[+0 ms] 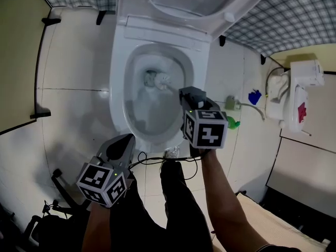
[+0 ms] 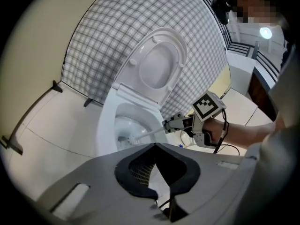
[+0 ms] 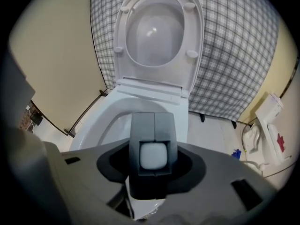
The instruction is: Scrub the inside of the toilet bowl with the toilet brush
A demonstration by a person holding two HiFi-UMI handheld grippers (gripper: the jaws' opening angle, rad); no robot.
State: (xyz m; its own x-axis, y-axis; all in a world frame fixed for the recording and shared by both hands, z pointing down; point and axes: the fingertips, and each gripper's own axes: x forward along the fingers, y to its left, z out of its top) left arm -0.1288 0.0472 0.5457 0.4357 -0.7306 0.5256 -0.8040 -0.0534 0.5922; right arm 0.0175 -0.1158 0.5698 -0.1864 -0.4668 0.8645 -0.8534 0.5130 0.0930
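Note:
The white toilet [image 1: 117,83] stands with seat and lid [image 3: 154,29] raised. Down in the bowl, the toilet brush's white bristle head [image 1: 157,80] rests near the drain; its handle [image 2: 149,133] slants up to my right gripper [image 1: 185,94]. That gripper is shut on the handle, whose white end [image 3: 153,155] shows between its jaws in the right gripper view. From the left gripper view I see the right gripper [image 2: 171,124] over the rim. My left gripper [image 1: 124,140] hangs low in front of the toilet with its jaws together and nothing in them.
A white wall unit with hoses [image 1: 294,91] sits at the right, with a blue item [image 1: 255,96] and a green item [image 1: 232,123] on the floor near it. A black cable [image 1: 157,159] lies at the toilet's foot. Dark gear [image 1: 50,209] is at lower left.

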